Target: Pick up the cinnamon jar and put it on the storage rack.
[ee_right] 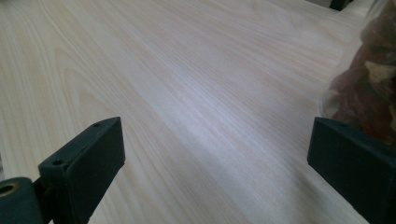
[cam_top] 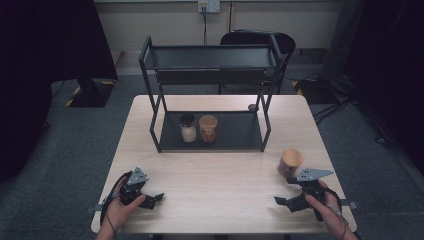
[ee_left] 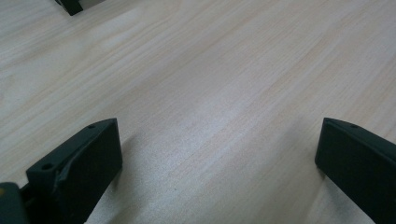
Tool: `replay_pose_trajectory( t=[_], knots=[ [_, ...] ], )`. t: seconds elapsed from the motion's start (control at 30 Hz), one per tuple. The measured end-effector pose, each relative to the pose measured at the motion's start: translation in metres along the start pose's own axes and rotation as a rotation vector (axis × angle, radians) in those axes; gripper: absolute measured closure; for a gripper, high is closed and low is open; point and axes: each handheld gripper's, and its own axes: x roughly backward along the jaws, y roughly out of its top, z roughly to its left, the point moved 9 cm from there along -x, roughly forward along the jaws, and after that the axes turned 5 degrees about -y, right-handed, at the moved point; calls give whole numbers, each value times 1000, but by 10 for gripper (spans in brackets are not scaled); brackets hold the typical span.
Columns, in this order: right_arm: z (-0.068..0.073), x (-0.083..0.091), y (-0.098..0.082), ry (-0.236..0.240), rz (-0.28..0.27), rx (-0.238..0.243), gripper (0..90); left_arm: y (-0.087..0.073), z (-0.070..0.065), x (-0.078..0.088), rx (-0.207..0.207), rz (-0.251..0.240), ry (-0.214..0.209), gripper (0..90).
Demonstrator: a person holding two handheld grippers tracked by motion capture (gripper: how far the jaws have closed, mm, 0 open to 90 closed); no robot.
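My left gripper (cam_top: 151,194) rests low over the near left part of the wooden table (cam_top: 220,170), held by a hand. In the left gripper view its jaws stand wide apart, and the gripper (ee_left: 217,154) is open over bare wood. My right gripper (cam_top: 283,191) sits at the near right, also open (ee_right: 215,149), with nothing between its jaws. A wooden-lidded jar with brown contents (cam_top: 290,161) stands on the table just beyond it; in the right gripper view the jar (ee_right: 369,84) lies past the right-hand jaw, outside the gap.
A black two-tier rack (cam_top: 210,57) stands at the table's back centre. Its lower shelf holds a black-lidded jar of white contents (cam_top: 188,128) and a wooden-lidded jar (cam_top: 208,129). A small dark round object (cam_top: 252,106) lies by the rack's right rear leg. A chair stands behind.
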Motion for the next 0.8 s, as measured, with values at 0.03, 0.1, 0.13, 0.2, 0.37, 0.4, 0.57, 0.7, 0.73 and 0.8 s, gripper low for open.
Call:
replay_pose_trajectory(
  t=[0.03,0.1,0.13,0.2,0.37,0.4,0.57,0.7,0.73,0.8],
  knots=[
    [-1,1,-1,-3,3,0,31,0,0,0,-1,0,0,2],
    [-2,2,-4,-10,10,1,31,0,0,0,-1,0,0,2],
    [-3,2,-5,-14,11,3,31,0,0,0,0,0,0,2],
    [-4,3,-7,-22,13,6,31,0,0,0,-1,0,0,2],
    [-9,8,-10,-47,10,-8,31,0,0,0,0,0,0,2],
    [-11,9,-11,-56,10,-8,31,0,0,0,0,0,0,2],
    [-17,13,-11,-90,6,-13,30,0,0,0,0,0,0,2],
    [-20,15,-13,-109,0,-17,30,0,0,0,0,0,0,2],
    [-20,15,-14,-112,-4,-19,28,0,0,0,0,0,0,2],
    [-22,15,-15,-124,-4,-27,27,0,0,0,0,0,0,2]
  ],
)
